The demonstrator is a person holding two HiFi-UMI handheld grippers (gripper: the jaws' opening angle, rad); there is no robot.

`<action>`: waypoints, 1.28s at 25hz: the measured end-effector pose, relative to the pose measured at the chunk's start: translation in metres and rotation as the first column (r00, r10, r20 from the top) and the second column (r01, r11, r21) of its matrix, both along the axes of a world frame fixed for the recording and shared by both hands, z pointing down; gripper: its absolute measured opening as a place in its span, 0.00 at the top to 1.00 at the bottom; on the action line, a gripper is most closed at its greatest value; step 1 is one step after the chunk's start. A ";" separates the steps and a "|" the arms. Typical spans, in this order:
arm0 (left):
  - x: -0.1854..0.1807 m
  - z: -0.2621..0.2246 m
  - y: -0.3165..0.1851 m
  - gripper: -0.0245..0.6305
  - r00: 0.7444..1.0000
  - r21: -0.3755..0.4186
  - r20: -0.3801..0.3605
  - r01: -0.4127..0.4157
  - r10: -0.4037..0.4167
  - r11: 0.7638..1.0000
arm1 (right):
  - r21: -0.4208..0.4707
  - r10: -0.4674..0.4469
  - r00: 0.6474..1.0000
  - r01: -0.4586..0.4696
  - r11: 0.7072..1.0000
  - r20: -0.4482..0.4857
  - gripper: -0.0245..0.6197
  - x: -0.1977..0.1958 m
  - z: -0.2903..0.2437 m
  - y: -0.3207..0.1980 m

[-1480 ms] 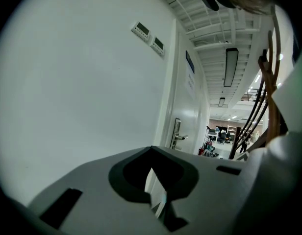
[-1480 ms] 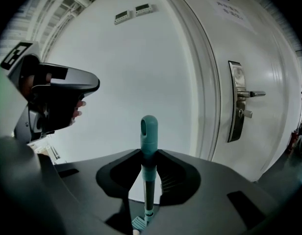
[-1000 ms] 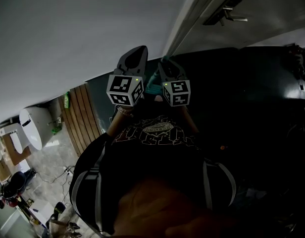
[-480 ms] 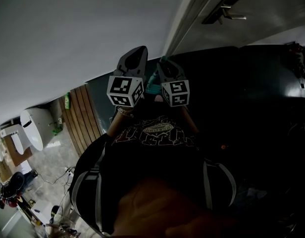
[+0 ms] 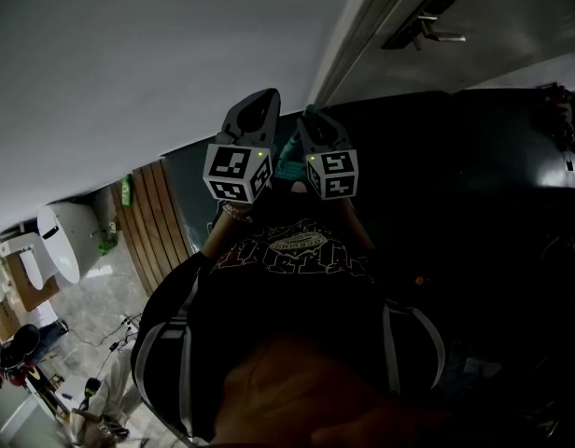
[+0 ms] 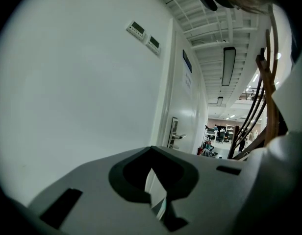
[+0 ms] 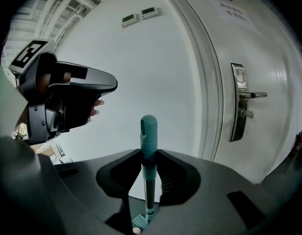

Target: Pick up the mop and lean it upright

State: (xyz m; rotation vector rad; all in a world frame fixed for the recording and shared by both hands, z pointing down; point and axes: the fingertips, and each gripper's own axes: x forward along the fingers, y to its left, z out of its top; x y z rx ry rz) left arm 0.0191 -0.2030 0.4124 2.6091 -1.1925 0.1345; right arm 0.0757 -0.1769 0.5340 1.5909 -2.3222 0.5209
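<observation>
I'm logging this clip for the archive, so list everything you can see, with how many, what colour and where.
mop handle: one, teal grip on dark shaft, upright between the right gripper's jaws
wall: one, white, ahead of both grippers
wall panels: two, white, high on the wall, left of the door
door: one, white, right of the wall
lever handle: one, silver, on the door
sign: one, blue, high on the door
slatted panel: one, brown, lower left in the head view
left gripper: one, grey, jaws a narrow slit apart, nothing between
right gripper: one, grey, jaws apart, gap showing beside the mop handle
shirt: one, black, on the person, below the grippers
</observation>
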 end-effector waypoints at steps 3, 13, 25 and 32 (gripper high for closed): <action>0.000 0.000 -0.001 0.90 1.000 0.002 -0.002 0.000 0.000 1.000 | -0.002 -0.004 1.000 0.004 1.000 0.001 0.79 0.000 0.001 -0.005; -0.002 -0.001 -0.007 0.90 1.000 0.005 0.001 0.003 -0.003 1.000 | -0.002 0.016 1.000 -0.016 1.000 0.010 0.79 0.005 0.005 -0.024; -0.006 0.002 -0.014 0.90 1.000 0.002 0.007 0.008 -0.008 1.000 | -0.022 0.039 0.999 -0.038 0.999 0.018 0.79 0.018 0.012 -0.063; -0.005 0.004 -0.020 0.90 1.000 0.007 0.024 0.006 -0.006 1.000 | -0.029 0.054 0.998 -0.054 0.998 0.016 0.79 0.026 0.018 -0.086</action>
